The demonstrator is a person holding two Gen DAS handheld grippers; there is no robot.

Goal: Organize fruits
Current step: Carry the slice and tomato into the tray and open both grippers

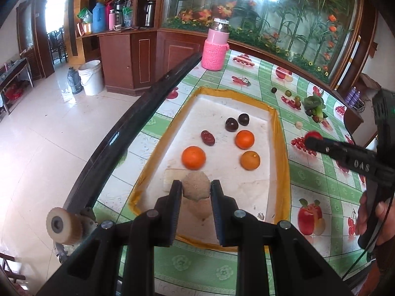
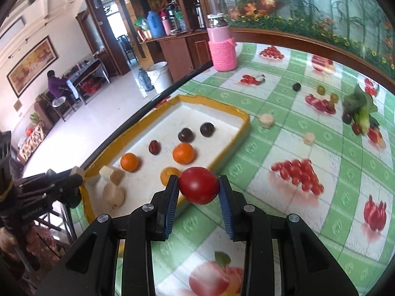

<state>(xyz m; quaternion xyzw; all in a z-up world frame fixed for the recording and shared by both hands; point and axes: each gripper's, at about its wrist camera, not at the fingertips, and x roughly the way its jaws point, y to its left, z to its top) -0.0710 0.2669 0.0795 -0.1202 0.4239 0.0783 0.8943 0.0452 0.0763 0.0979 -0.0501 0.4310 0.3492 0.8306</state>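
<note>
A white tray with a yellow rim (image 1: pixel 280 148) (image 2: pixel 243 119) lies on the table and holds three oranges (image 1: pixel 193 157) (image 2: pixel 184 153), two dark plums (image 1: pixel 232 124) (image 2: pixel 185 134) and a red date (image 1: pixel 207 138) (image 2: pixel 154 146). My left gripper (image 1: pixel 196 188) is shut on a beige round fruit (image 1: pixel 196 188) just above the tray's near end; it shows in the right wrist view (image 2: pixel 113 193). My right gripper (image 2: pixel 198 185) is shut on a red tomato (image 2: pixel 198 185) above the tray's right rim, also seen in the left wrist view (image 1: pixel 313 137).
A pink knitted flask (image 1: pixel 214 48) (image 2: pixel 222 49) stands at the table's far edge. Small fruits (image 2: pixel 296 86), two white chunks (image 2: pixel 266 120) and a leafy green vegetable (image 2: pixel 360 108) lie on the tablecloth right of the tray. The table edge (image 1: pixel 138 116) drops off on the left.
</note>
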